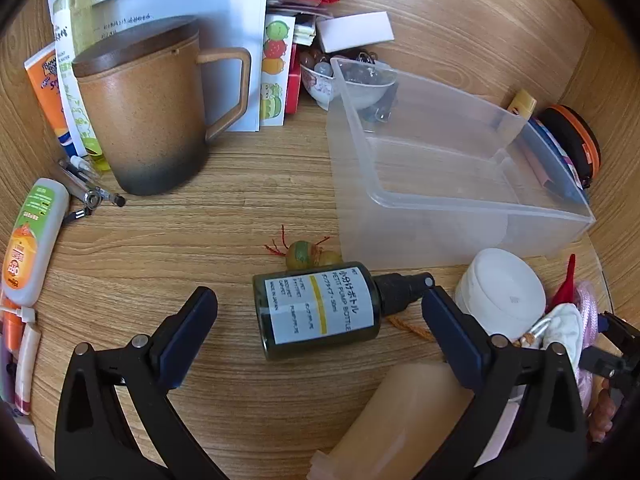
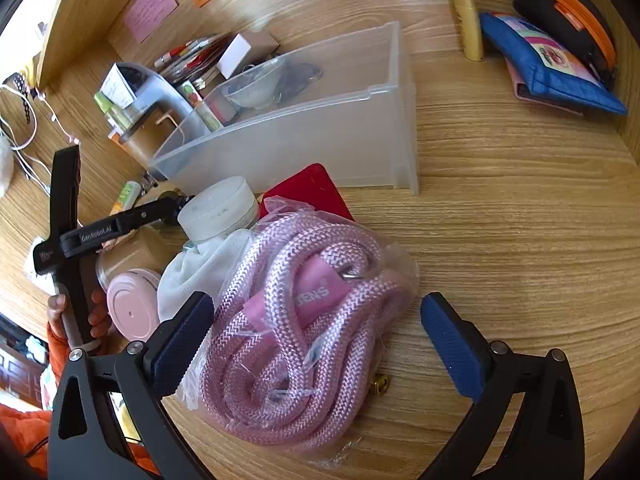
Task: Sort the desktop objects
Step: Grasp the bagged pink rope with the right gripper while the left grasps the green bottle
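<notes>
the left hand-held gripper (image 1: 320,312) hangs spread wide around a dark green pump bottle (image 1: 318,310) lying on the wooden counter (image 1: 200,240), ready to pinch; the right hand-held gripper (image 2: 316,328), equally spread, straddles bagged pink rope (image 2: 304,312); the clear plastic bin (image 1: 440,168) waits empty beyond.

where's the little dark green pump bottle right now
In the left wrist view the pump bottle lies on its side on the wooden desk, between the open left gripper fingers, just in front of the clear plastic bin and beside the white jar.
</notes>
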`<state>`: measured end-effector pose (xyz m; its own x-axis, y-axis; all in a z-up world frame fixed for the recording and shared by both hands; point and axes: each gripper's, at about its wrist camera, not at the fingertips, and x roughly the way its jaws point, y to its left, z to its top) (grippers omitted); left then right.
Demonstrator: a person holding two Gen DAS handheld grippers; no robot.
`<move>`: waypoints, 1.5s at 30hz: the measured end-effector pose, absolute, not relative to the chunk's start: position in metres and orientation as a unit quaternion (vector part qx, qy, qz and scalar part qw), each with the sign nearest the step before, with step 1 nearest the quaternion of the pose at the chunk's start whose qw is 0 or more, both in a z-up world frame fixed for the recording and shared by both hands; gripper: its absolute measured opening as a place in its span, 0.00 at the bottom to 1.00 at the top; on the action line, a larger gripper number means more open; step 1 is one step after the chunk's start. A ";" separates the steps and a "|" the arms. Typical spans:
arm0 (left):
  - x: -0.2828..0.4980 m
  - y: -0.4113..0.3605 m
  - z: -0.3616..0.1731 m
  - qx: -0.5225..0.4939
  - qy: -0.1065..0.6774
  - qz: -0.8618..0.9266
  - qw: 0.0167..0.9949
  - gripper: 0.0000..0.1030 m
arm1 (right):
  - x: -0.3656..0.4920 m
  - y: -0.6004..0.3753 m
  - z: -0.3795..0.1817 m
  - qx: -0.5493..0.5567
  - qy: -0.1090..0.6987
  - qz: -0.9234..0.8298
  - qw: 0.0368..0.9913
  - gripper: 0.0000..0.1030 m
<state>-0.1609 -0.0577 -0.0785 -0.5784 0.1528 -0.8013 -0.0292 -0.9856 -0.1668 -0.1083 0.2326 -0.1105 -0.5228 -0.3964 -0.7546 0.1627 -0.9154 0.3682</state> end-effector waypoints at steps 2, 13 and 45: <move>-0.162 -0.060 -0.081 -0.458 -0.074 0.884 0.054 1.00 | -0.112 0.225 -0.110 0.461 -0.112 -0.865 0.161 1.00; -0.163 -0.070 -0.087 -0.453 -0.100 0.884 0.058 0.95 | -0.105 0.209 -0.106 0.462 -0.031 -0.875 0.143 0.90; -0.121 -0.064 -0.040 -0.378 -0.063 0.923 0.036 0.75 | -0.077 0.247 -0.068 0.388 -0.036 -0.916 0.096 0.67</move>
